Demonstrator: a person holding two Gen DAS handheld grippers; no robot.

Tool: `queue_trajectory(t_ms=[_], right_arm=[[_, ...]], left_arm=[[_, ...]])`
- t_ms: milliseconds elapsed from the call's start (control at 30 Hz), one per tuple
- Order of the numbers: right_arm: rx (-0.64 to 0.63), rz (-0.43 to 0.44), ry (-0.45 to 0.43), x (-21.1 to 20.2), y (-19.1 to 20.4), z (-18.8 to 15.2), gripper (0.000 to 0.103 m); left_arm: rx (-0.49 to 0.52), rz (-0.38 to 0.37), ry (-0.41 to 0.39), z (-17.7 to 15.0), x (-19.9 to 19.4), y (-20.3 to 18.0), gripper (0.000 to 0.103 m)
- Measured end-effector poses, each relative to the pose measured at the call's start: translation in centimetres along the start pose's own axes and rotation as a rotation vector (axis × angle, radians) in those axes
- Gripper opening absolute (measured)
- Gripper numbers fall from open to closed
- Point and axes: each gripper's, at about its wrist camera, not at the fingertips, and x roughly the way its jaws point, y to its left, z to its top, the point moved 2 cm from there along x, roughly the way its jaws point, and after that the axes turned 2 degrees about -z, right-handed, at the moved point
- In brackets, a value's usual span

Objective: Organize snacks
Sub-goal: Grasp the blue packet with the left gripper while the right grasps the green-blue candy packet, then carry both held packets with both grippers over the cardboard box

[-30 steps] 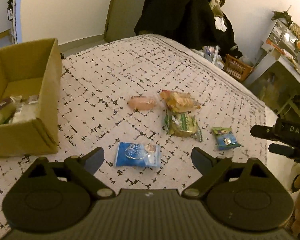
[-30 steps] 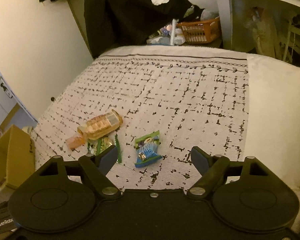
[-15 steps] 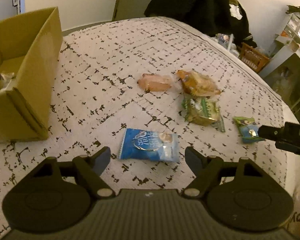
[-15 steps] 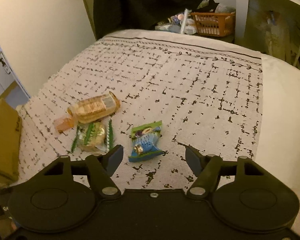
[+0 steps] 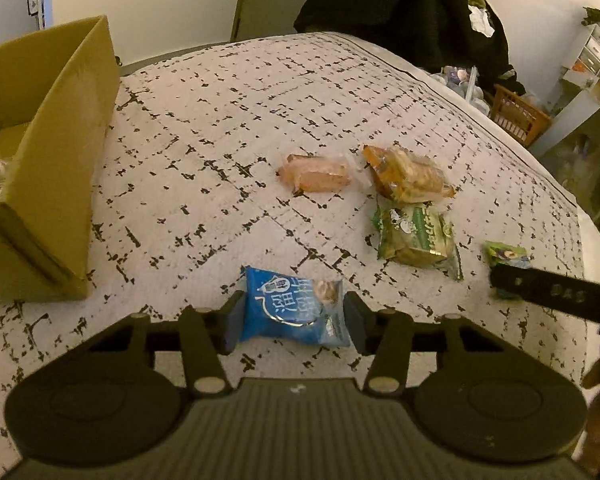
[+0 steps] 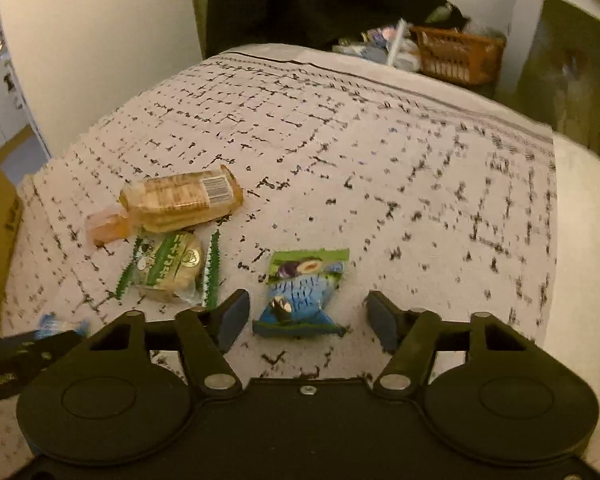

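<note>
Left gripper (image 5: 294, 322): jaws are closing around the blue packet (image 5: 294, 310); since a second ago they have narrowed from wide, and the pads now sit at both of its ends, contact not confirmed.
Right gripper (image 6: 308, 320): jaws are closing; the blue-green packet (image 6: 302, 294) is framed between them with gaps on both sides, nothing held.
Change: both grippers have been lowered onto separate packets.
Meaning: two pickups are judged under way together.
Remaining snacks: pink packet (image 5: 316, 172), orange packet (image 5: 406, 174) and green packet (image 5: 416, 236) are left mid-bed.
Cardboard box (image 5: 60, 128): placed at the bed's left edge, taken as the destination.
</note>
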Motion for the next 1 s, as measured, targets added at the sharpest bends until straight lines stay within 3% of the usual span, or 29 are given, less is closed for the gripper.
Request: queue_trajectory(t_ms=[67,100,267,800,1000], right_arm=[[0.038,0.015,0.002,-0.1,-0.2,0.0,0.032],[0.062,0.03,0.01,-0.4,-0.3,-0.1,0.032],[0.074,0.031,-0.003,-2.7,0.2,-0.8,0.027],[0.355,0.107,-0.282,-16.1,-1.3,-3.1,0.025],[0.427,0.12,-0.298,-18.0,-1.5,-3.9,0.025]], left_arm=[[0.003,0.0,-0.001,0.0,-0.5,-0.1,0.046],[0.005,0.001,-0.004,0.1,-0.8,-0.2,0.041],[0.022,-0.006,-0.012,0.7,-2.3,-1.0,0.039],[0.107,-0.127,-0.093,1.6,-9.7,-4.3,0.038],[0.1,-0.16,-0.138,2.6,-13.3,-3.8,0.038]])
